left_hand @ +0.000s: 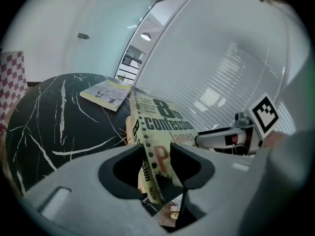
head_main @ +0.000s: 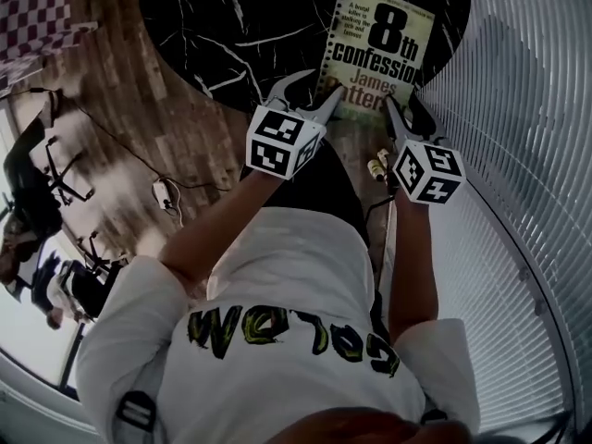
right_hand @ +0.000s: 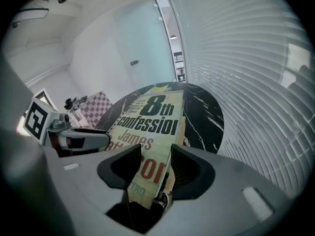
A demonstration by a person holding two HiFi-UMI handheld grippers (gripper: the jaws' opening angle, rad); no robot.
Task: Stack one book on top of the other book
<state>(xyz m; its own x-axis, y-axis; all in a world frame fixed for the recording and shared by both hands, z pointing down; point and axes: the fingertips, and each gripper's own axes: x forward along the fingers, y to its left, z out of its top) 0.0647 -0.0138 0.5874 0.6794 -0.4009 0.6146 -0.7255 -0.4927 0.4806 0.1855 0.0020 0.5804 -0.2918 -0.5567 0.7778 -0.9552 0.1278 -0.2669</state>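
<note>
Both left tongs (left_hand: 157, 154) and right tongs (right_hand: 155, 157) clench the book's (head_main: 375, 54) near edge over table (head_main: 213, 26) rim.

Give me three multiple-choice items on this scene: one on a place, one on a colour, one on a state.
1. Where does the other book lie?
A. on the floor
B. on the table
C. on a chair

2. What colour is the table top?
A. black with white veins
B. plain red
C. yellow

3. What do the left gripper and the right gripper do with the held book?
A. both clamp its near edge
B. both hover open above it
C. only one touches it

Answers:
1 B: the left gripper view shows it flat on the table top, beyond the held book.
2 A: the head view shows dark stone with pale streaks.
3 A: each gripper view shows the cover pinched between that gripper's jaws.
</note>
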